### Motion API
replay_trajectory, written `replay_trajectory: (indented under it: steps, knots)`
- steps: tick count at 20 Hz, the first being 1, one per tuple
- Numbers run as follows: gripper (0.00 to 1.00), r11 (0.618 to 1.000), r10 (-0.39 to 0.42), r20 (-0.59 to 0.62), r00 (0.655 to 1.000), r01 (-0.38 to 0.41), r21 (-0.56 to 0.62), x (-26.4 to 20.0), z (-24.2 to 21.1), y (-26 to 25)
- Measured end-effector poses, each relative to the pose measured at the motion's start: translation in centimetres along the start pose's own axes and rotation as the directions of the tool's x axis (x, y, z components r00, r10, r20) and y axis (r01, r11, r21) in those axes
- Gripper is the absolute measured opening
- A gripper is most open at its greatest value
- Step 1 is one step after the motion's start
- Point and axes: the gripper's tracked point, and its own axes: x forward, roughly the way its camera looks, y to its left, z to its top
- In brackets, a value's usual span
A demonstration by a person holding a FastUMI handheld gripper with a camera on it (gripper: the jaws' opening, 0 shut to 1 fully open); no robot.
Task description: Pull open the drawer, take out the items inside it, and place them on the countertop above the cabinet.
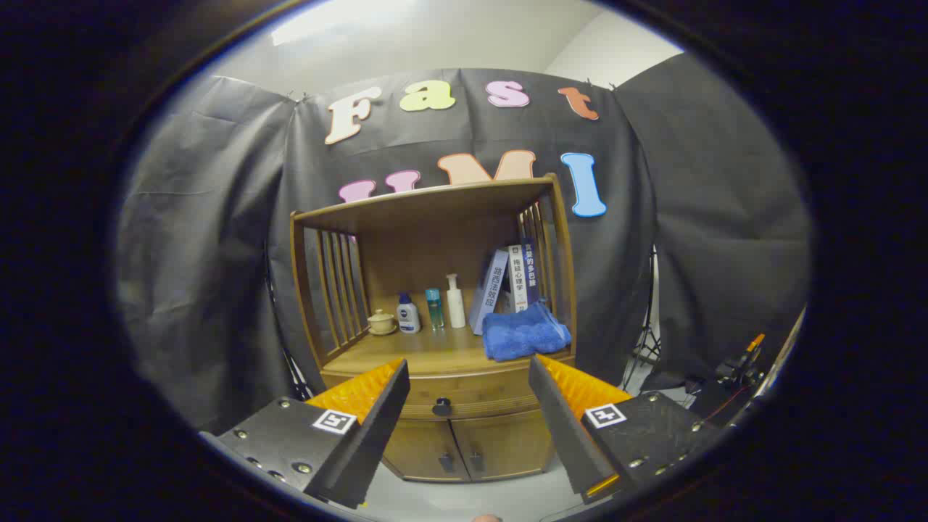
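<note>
A wooden cabinet (435, 304) stands ahead against the booth wall. Its drawer (464, 400) is closed, with a dark knob (441, 407) showing between my fingers, well beyond them. Above the drawer runs the countertop (420, 355), a shelf under a wooden roof. My gripper (467, 377) is open, with nothing between its fingers, and it is some way short of the cabinet. The drawer's contents are hidden.
On the countertop stand a small lidded cup (381, 322), three bottles (433, 309), leaning books (507, 286) and a folded blue towel (525, 332) at the right front. Two doors with dark handles (458, 461) sit below the drawer. A tripod and gear (732, 370) stand to the right.
</note>
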Motion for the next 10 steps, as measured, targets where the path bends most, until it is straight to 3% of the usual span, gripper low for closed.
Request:
replay_trajectory:
  steps: [6,10]
  knots:
    - [0.99,0.999,-0.022,-0.007,1.0,0.021,-0.035,1.0,-0.8,-0.7]
    - [0.99,0.999,-0.029,-0.033,0.999,0.03,0.024,2.6,-2.0,-0.6]
